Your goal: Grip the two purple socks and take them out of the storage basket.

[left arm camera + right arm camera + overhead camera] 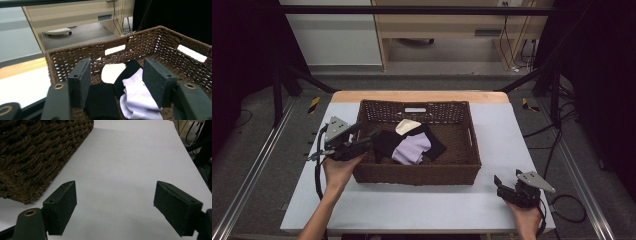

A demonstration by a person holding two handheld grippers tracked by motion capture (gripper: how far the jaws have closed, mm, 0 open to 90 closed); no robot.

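Brown wicker basket [417, 175] is set mid-table, holding a black cloth [102, 101], a lilac-white sock [140, 100] and a cream piece [112, 72] heaped together. The left gripper [364, 136] is held over the basket's left rim, jaws spread with nothing between them, the black cloth just below. The right gripper [501, 184] is rested on the white table [412, 205] near its front right corner, jaws wide apart and empty, clear of the basket's corner. Bare tabletop is left along the front and right edges.

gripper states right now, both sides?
Left gripper: open, nothing held, poised over the socks at the basket edge.
Right gripper: open, nothing held, over bare table.
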